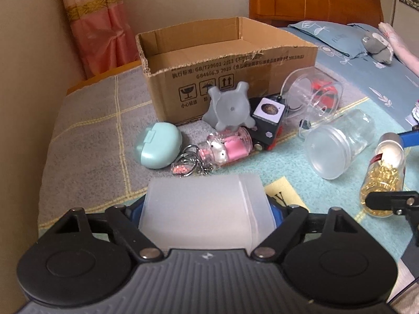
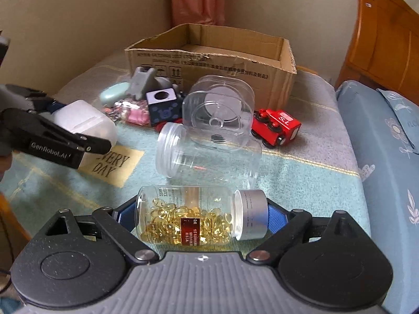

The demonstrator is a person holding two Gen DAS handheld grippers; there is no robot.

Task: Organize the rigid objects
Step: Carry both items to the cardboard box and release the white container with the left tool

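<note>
My left gripper (image 1: pixel 207 209) is shut on a frosted white plastic container (image 1: pixel 207 209), held above the blanket; the container also shows in the right wrist view (image 2: pixel 86 123). My right gripper (image 2: pixel 201 217) is shut on a clear bottle of golden capsules (image 2: pixel 188 217) with a silver cap, gripped end to end; the bottle also shows in the left wrist view (image 1: pixel 382 172). An open cardboard box (image 1: pixel 222 78) stands at the back, also in the right wrist view (image 2: pixel 209 62).
On the blanket lie a mint case (image 1: pixel 158 149), a pink bottle keychain (image 1: pixel 227 150), a grey knob-shaped piece (image 1: pixel 230 110), a black cube (image 1: pixel 267 120), two clear jars (image 2: pixel 209 157) and a red toy train (image 2: pixel 277 128). Bed and pillow at right.
</note>
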